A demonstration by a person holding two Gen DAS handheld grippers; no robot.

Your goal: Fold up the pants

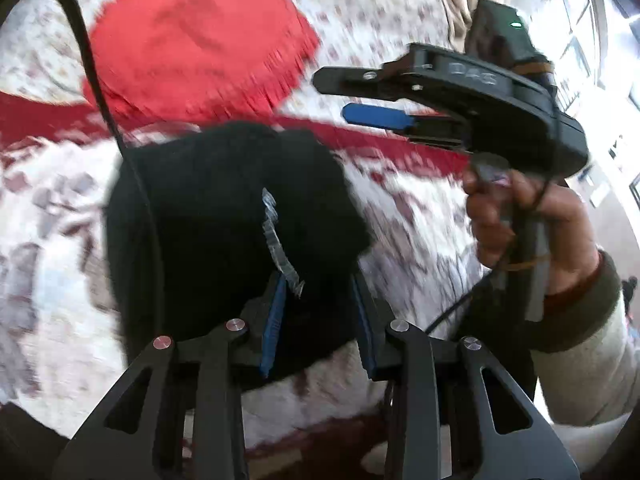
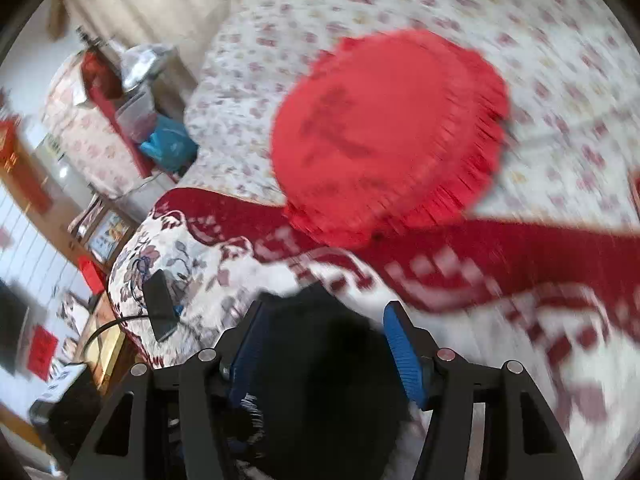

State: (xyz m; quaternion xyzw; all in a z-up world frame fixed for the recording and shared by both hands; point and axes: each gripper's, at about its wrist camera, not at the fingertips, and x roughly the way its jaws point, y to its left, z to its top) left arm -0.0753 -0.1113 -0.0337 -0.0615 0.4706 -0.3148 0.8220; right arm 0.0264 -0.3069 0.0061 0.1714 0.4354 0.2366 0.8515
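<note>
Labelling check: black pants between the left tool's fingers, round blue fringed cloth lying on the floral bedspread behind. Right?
Not quite: the round fringed cloth is red, not blue, as the right wrist view shows. The black pants do sit between the left tool fingers, on the floral bedspread.

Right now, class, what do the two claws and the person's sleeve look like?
Both claws, left and right, are black, with slotted linkage arms, silver pivot pins and ribbed blue pads. A black cable runs past the left one. The sleeve is cream with an olive cuff.
</note>
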